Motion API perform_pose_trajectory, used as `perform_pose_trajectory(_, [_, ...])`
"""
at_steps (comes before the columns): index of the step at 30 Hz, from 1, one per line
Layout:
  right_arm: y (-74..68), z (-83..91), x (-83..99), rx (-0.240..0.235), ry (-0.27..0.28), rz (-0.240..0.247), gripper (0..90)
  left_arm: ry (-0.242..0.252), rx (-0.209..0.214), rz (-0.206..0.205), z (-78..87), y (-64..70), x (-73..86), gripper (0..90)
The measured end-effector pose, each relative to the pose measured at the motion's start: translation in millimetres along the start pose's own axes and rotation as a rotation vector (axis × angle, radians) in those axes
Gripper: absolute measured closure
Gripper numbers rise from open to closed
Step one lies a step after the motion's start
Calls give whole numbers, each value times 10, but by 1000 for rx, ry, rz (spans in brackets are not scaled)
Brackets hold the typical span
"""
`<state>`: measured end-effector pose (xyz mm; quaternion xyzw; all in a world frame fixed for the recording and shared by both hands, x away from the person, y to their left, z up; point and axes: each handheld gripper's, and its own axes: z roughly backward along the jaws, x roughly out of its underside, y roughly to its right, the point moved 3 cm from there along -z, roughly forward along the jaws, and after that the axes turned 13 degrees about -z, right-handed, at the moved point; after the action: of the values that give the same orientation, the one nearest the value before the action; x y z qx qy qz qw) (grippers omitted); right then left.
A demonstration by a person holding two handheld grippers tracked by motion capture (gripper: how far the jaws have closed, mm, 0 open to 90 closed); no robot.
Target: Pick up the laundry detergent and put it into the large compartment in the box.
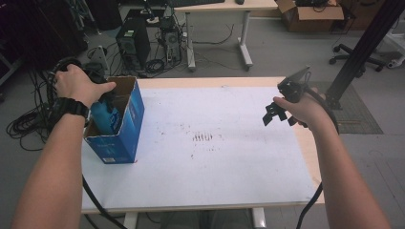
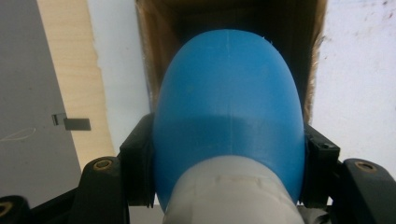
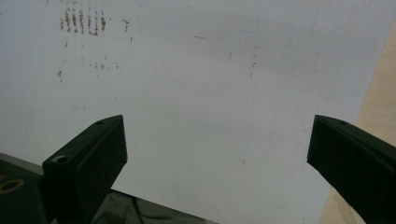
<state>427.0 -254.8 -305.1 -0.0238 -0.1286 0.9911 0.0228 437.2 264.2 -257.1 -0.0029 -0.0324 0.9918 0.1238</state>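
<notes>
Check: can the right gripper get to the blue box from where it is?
Probably yes: the right gripper hangs open, and bare white table lies between it and the blue box, though the left gripper occupies the box's opening.

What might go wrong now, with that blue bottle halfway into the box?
1. The blue bottle looks nearly as wide as the cardboard box opening, so it may catch on a wall.
2. The box stands near the table's left edge with nothing steadying it; a push from the left gripper could tip or slide it. The right gripper hovers open far off.
3. The jaws grip a rounded, smooth surface, so the bottle might slip.
</notes>
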Motion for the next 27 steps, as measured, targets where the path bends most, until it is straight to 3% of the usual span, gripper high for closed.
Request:
perform_pose_trajectory(11, [-6,-24,4,1,-4,2,50,-31,15,-11,-268,34,-13,375])
perform_pose_trajectory(27, [7,-32,2,2,-5,-1,50,-49,21,-17,-428,20,-11,375])
